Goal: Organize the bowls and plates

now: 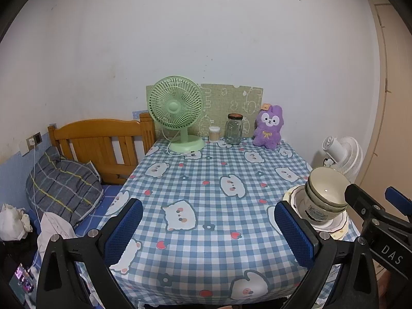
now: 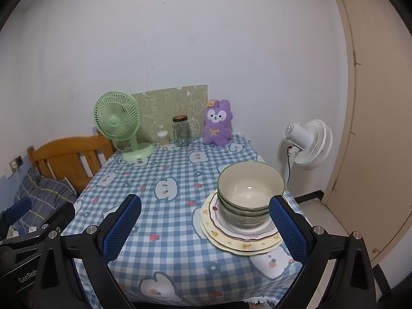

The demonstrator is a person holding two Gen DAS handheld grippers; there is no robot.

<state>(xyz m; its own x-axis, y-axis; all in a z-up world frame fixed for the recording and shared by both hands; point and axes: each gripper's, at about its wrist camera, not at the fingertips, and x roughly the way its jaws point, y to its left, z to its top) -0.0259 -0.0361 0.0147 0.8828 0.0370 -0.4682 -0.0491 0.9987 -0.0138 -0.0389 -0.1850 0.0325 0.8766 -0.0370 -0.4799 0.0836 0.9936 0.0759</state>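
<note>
The bowls (image 2: 251,188) and plates (image 2: 239,239) look like shiny, smooth china. The tablecloth (image 2: 175,206) is soft checked cloth, and the bed frame (image 1: 100,144) is smooth yellow wood. The jar (image 1: 233,130) is clear glass, the green fan (image 1: 177,113) is plastic, and the purple bunny (image 1: 268,127) is fuzzy.

home bedroom | wooden bed (image 1: 103,144), pillow (image 1: 64,185) | plush toy (image 1: 269,127) on table (image 1: 206,221)
</note>
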